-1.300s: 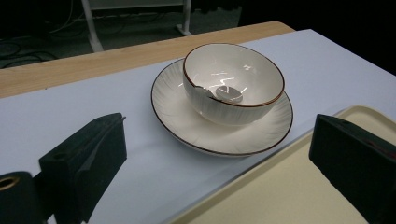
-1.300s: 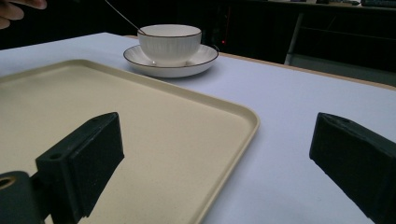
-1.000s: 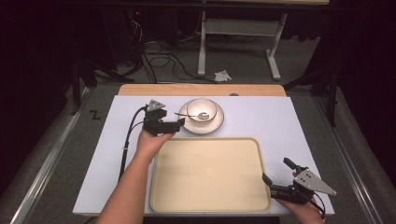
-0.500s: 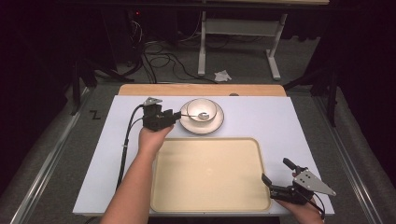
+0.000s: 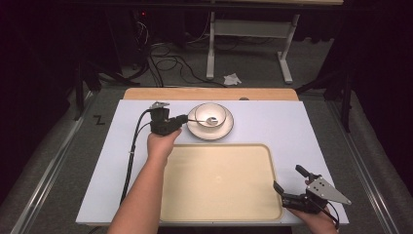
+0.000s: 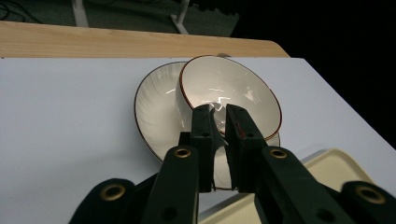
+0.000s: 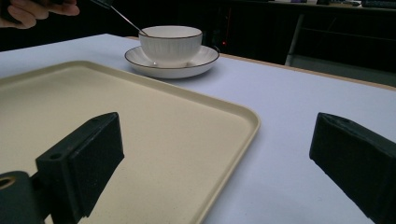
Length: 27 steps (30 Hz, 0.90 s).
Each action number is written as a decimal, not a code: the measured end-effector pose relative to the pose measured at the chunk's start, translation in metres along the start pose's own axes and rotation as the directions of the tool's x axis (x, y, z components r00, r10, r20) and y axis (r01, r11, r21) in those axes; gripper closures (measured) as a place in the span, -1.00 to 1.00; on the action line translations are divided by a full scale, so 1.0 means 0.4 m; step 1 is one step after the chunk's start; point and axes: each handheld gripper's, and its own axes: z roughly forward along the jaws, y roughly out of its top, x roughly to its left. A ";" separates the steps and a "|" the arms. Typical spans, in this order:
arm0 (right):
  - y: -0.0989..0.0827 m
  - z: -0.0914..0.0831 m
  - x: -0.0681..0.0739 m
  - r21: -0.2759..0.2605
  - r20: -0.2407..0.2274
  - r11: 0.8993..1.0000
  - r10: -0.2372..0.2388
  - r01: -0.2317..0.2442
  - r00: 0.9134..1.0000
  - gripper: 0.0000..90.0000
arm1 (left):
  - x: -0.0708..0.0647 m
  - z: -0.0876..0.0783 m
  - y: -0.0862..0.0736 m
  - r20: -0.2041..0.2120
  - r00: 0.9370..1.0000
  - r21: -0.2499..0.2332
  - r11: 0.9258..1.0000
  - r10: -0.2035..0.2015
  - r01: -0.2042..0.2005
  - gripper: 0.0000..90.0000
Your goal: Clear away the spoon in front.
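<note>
At upper centre, the left claw [image 5: 183, 118], its jaws just closed, apparently pinches the spoon [image 5: 200, 119] lying in the bowl [image 5: 210, 114], ready for lifting; the right claw [image 5: 287, 187] rests wide open, empty, lower right.

Table [image 5: 292, 126]: saucer [image 5: 225, 131], tray [image 5: 219, 185].

The left gripper [image 5: 181, 119] is a black block with a small grey plate on top and a thick black cable [image 5: 130, 161] trailing from it. In the left gripper view its two jaws are flat black bars, one with a faint red streak on its inner face, hinged on arms studded with brass-ringed rivets. The right gripper [image 5: 289, 180] is black too, topped by a grey three-cornered plate [image 5: 327, 190] with small holes. Both forearms are bare, no sleeves showing.
</note>
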 end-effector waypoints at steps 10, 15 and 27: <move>0.001 0.000 -0.003 -0.003 0.002 1.000 -0.002 0.002 1.000 -0.92 | -0.020 -0.008 -0.001 -0.040 0.997 -0.033 0.997 0.065 -0.066 0.99; 0.001 0.000 -0.002 -0.003 0.001 1.000 -0.005 0.005 1.000 -0.92 | -0.037 -0.022 0.002 -0.055 0.993 -0.076 0.991 0.102 -0.106 1.00; 0.002 0.000 -0.002 -0.002 0.005 1.000 -0.006 0.006 1.000 -0.92 | -0.079 -0.103 0.013 -0.067 0.979 -0.147 0.968 0.193 -0.201 1.00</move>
